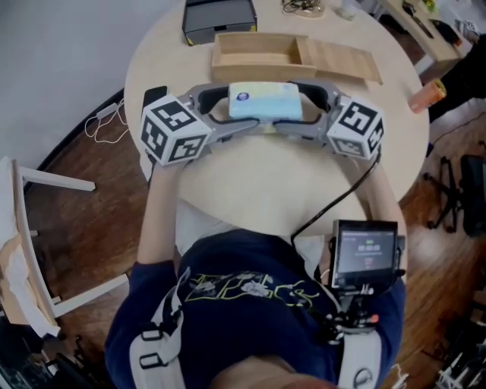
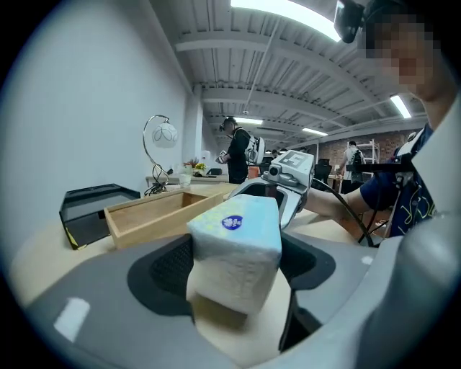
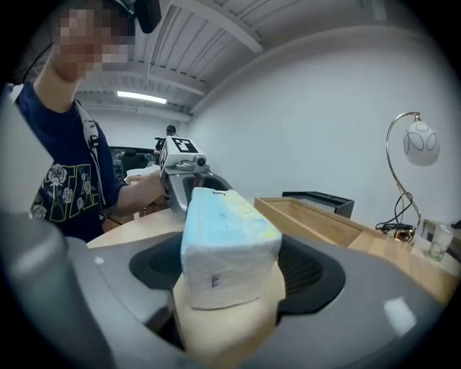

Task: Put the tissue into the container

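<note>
A pale blue tissue pack (image 1: 264,101) lies flat on the round table (image 1: 258,190), just in front of the open wooden box (image 1: 254,53). My left gripper (image 1: 241,110) straddles the pack's left end. My right gripper (image 1: 295,108) straddles its right end. In the left gripper view the pack (image 2: 238,245) fills most of the space between the dark pads (image 2: 171,268), with a thin gap on its right side. The right gripper view shows the pack (image 3: 227,241) between spread pads (image 3: 311,272), with dark space on both sides. Neither gripper visibly presses on it.
The box's sliding lid (image 1: 342,61) sticks out to the right. A black tray (image 1: 219,19) stands behind the box, with a tangle of cable beside it. An orange cup (image 1: 427,95) sits past the table's right edge. A small screen (image 1: 366,251) hangs at the person's chest.
</note>
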Motion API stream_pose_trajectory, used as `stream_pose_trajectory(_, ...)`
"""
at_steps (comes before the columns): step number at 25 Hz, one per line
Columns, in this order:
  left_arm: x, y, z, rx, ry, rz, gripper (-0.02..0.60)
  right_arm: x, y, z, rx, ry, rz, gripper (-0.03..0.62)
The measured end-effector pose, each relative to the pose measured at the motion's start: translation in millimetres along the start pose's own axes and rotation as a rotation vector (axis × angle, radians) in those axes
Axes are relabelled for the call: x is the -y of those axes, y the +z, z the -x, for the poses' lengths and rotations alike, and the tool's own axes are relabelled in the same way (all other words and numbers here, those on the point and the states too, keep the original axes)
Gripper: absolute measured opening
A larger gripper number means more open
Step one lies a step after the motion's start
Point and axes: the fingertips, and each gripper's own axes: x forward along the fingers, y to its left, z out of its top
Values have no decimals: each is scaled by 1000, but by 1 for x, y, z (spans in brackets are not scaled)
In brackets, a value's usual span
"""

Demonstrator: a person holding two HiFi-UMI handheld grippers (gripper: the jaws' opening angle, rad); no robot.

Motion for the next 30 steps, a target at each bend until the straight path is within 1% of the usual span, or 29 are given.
stream_pose_trajectory(2,1,21,8,19,7,-23,367,2,22,10,29,-12,28,383)
stream_pose_trajectory(3,-2,37,13,31,16,-50,365,8,39,15,47,-28,58,383)
stream_pose_trajectory(5,-19,74,22,41,38,-112,367,30,75,22,67,-69,121,383)
stream_pose_trajectory(6,-31,90,24,40,44,-129,367,44,89,23,65,-83,138,383)
stream_pose_trajectory(7,-44,102,25,38,45,-127,367,58,100,21,58,-88,140,383)
stream_pose_trajectory(10,-84,122,18,28,33,-68,364,100,112,6,5,-81,81,385)
stream_pose_trajectory(11,-96,123,12,21,34,-58,364,114,110,1,-18,-82,61,385)
stream_pose_trajectory(13,-116,117,-3,-19,47,-69,364,135,95,-11,-75,-90,34,385)
stream_pose_trajectory(17,-132,79,-26,-170,83,-120,365,148,47,-34,-195,-112,-1,385)
stream_pose_trajectory(19,-133,63,-30,-209,64,-118,365,147,33,-40,-224,-126,-12,387)
stream_pose_trajectory(21,-134,48,-32,-229,19,-92,365,145,29,-42,-226,-141,-11,393)
stream_pose_trajectory(23,-138,42,-28,-214,8,-76,374,148,34,-38,-199,-180,6,404)
stream_pose_trajectory(24,-142,41,-24,-204,20,-76,376,150,39,-34,-174,-195,12,447)
stream_pose_trajectory(25,-145,42,-18,-195,36,-80,389,150,45,-29,-145,-200,11,474)
stream_pose_trajectory(27,-139,54,-3,-151,53,-100,397,139,56,-16,-81,-179,-3,493)
stream_pose_trajectory(28,-127,66,6,-104,53,-116,397,127,62,-9,-42,-158,-16,497)
stream_pose_trajectory(30,-86,98,26,38,42,-153,396,94,74,5,66,-101,-75,497)
